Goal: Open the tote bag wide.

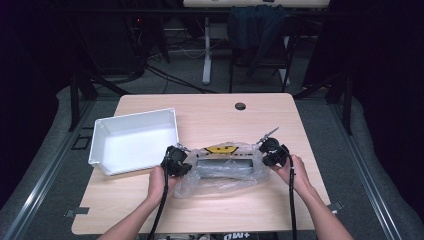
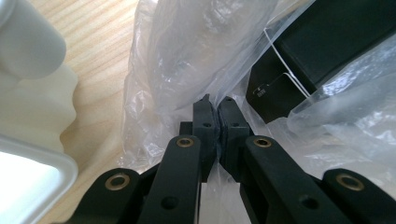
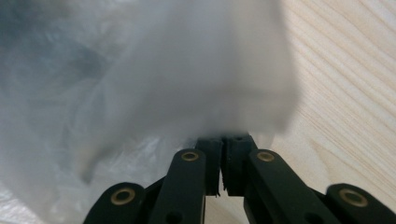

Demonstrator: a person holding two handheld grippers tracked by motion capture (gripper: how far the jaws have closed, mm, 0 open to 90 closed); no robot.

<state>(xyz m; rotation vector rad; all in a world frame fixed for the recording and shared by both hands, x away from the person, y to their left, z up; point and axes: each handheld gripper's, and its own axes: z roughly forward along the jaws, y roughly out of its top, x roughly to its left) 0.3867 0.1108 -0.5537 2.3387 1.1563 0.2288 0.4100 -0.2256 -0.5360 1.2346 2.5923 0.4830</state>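
While jaws pressed together, left gripper [image 2: 217,103] and right gripper [image 3: 225,139] each pinch plastic bag [image 1: 222,172].

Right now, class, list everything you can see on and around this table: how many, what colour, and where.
Plastic bag: one, clear, front centre of table, pinched at both ends.
Box: one, black, inside the bag.
Yellow item: one, at the bag's far edge.
Tray: one, white, left on table.
Table: one, light wood.
Chair: one, dark, behind table.
Left gripper: black, jaws shut on bag.
Right gripper: black, jaws shut on bag.
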